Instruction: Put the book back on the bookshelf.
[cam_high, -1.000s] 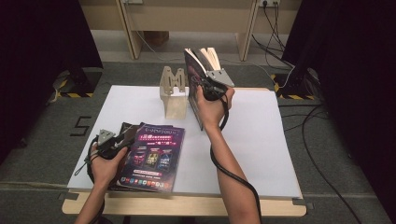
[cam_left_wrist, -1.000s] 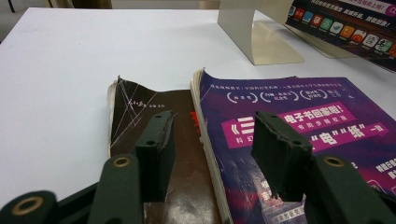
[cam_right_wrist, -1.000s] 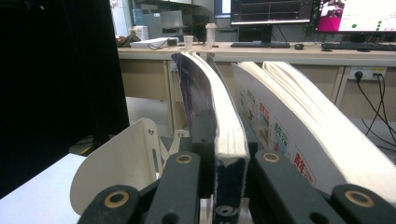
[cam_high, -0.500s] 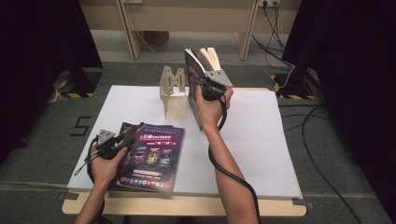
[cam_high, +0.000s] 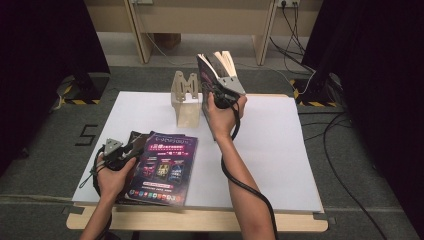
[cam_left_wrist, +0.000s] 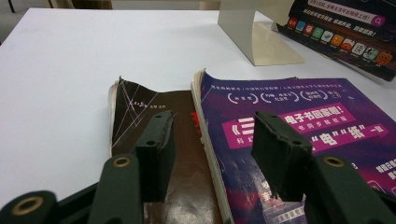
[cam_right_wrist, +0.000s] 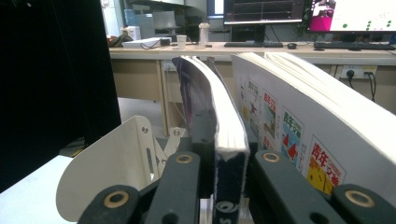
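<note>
I see the white table (cam_high: 280, 165) with my right arm stretched far forward, its right gripper (cam_high: 221, 97) pinching the upright purple book (cam_right_wrist: 219, 135) beside the cream bookend (cam_high: 185, 95). My left hand stays low at the near edge; the left gripper (cam_left_wrist: 212, 154) hovers spread over the flat purple magazine (cam_high: 162, 167).

White table (cam_high: 280, 150) — purple magazine (cam_high: 162, 167), cream bookend (cam_high: 186, 97) on it.
</note>
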